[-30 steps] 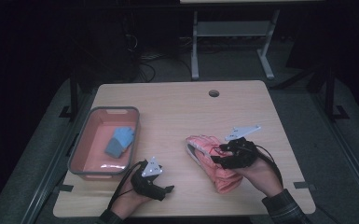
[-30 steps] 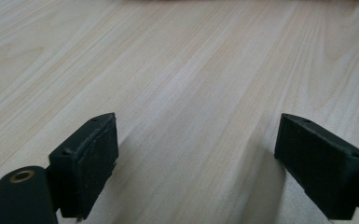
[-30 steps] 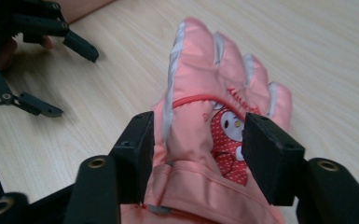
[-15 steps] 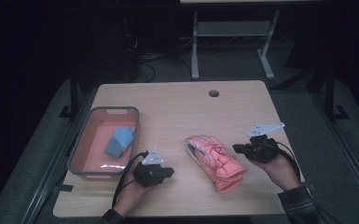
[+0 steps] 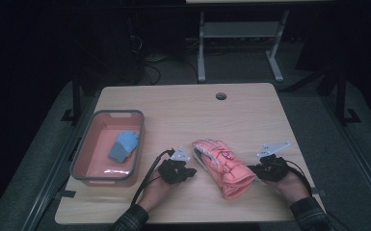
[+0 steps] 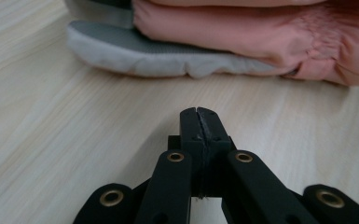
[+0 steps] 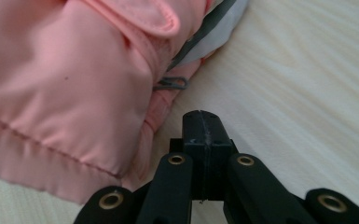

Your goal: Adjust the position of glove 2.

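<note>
- Both our hands have shifted since the earlier frames: our right gripper (image 5: pixel 253 168), which sat on the pink glove (image 5: pixel 223 166) a second ago, now rests on the table just off the glove's right edge, and our left gripper (image 5: pixel 191 171) has slid in from the lower left to just beside the glove's left edge.
- Our left gripper's jaws are clenched together, pads meeting in a thin seam, nothing between them; they have just been closing.
- Our right gripper's jaws are likewise clenched on nothing, and have just been closing too.
- Ahead of our left gripper (image 6: pixel 199 116) the glove (image 6: pixel 242 32) lies flat: smooth, puffy pink fabric with a gathered seam, over a grey ribbed palm edged in pale grey.
- Beside our right gripper (image 7: pixel 201 119) the glove's cuff (image 7: pixel 60 93) shows a stitched hem and a small metal clip; the tips do not touch it.
- We can make out a small mark on the glove's back, too small to read.
- Beyond our left gripper stands one pink tray (image 5: pixel 84 159) with a grey rim, rectangular, holding one blue glove (image 5: pixel 123 146).
- One light wood-grain table (image 5: pixel 183 110) carries it all, with one round hole near its far edge.
</note>
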Demonstrator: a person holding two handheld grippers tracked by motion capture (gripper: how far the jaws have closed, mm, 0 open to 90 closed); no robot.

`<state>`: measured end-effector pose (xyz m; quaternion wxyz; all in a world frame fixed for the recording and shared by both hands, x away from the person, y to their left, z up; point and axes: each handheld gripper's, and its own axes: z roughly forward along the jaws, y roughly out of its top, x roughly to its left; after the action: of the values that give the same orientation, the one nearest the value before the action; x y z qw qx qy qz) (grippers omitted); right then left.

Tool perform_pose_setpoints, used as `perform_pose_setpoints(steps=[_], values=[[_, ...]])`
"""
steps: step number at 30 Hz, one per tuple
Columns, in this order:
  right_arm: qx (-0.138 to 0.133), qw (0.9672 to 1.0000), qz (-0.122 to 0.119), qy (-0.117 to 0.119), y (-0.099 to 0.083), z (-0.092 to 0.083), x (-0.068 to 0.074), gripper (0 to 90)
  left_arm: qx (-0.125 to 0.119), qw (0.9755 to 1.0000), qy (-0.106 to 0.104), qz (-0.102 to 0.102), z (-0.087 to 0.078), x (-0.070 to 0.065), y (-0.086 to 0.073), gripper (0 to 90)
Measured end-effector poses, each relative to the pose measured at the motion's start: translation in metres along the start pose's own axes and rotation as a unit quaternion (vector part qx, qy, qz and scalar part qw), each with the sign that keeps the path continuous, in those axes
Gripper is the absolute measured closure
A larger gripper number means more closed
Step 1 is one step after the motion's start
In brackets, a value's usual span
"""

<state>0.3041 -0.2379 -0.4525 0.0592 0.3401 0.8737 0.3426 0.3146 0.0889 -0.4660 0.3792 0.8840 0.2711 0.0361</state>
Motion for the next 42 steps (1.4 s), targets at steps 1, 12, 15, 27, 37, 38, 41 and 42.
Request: perform_pose_setpoints(steps=[1, 12, 15, 27, 37, 38, 41, 42], values=[[-0.003, 1.0, 0.0, 0.005, 0.0, 0.001, 0.001, 90.0, 0.002, 1.0, -0.002, 0.001, 0.002, 0.0, 0.002, 89.6], [-0.011, 0.9995, -0.011, 0.029, 0.001, 0.007, 0.022, 90.0, 0.0, 0.9999, -0.001, 0.014, 0.015, 0.008, 0.02, 89.6], [-0.012, 0.9992, -0.015, 0.036, 0.002, 0.01, 0.027, 90.0, -0.005, 0.9999, -0.003, 0.01, 0.013, 0.012, 0.023, 89.5], [-0.012, 0.9962, -0.037, 0.078, 0.015, 0.034, 0.064, 90.0, -0.007, 0.9999, -0.011, -0.007, 0.007, 0.027, 0.024, 89.6], [-0.003, 0.9946, -0.063, 0.082, 0.022, 0.042, 0.083, 90.0, -0.007, 0.9998, -0.013, -0.012, 0.005, 0.03, 0.026, 89.5], [-0.005, 0.995, -0.058, 0.081, 0.022, 0.04, 0.082, 90.0, -0.009, 0.9998, -0.012, -0.012, 0.003, 0.031, 0.026, 89.3], [-0.012, 0.9966, -0.048, 0.066, 0.019, 0.029, 0.075, 90.0, -0.016, 0.9995, -0.015, -0.023, -0.005, 0.033, 0.028, 84.3], [-0.011, 0.997, -0.042, 0.064, 0.018, 0.026, 0.074, 90.0, -0.016, 0.9994, -0.016, -0.026, -0.008, 0.034, 0.029, 82.6]])
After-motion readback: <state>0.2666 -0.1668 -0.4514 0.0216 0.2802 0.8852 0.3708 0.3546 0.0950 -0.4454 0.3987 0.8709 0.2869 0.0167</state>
